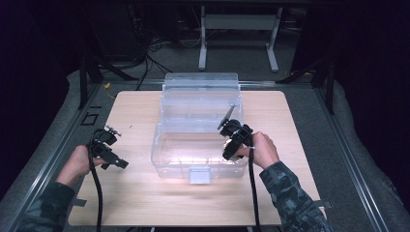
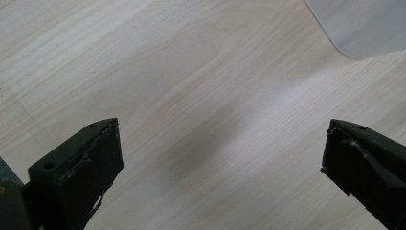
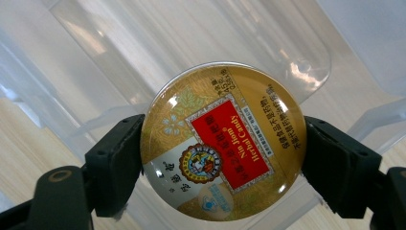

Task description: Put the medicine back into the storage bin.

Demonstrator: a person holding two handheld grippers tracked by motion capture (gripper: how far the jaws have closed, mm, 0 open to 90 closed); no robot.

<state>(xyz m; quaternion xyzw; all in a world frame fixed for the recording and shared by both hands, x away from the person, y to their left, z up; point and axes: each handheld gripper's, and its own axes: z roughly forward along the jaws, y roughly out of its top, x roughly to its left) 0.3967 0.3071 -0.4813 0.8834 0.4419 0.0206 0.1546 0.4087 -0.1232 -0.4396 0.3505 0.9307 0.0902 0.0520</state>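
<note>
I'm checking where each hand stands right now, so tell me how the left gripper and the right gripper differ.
The right gripper is clamped on a round gold candy tin; the left gripper holds nothing, its jaws wide apart. The right gripper is over the clear plastic box; the left gripper is over bare wooden table, beside the box. Both are black, two-jawed and hand-held.

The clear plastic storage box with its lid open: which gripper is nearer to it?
Right. The right gripper hangs over the clear plastic storage box, clamping a round gold candy tin; the left gripper is beside it over the table, open.
</note>
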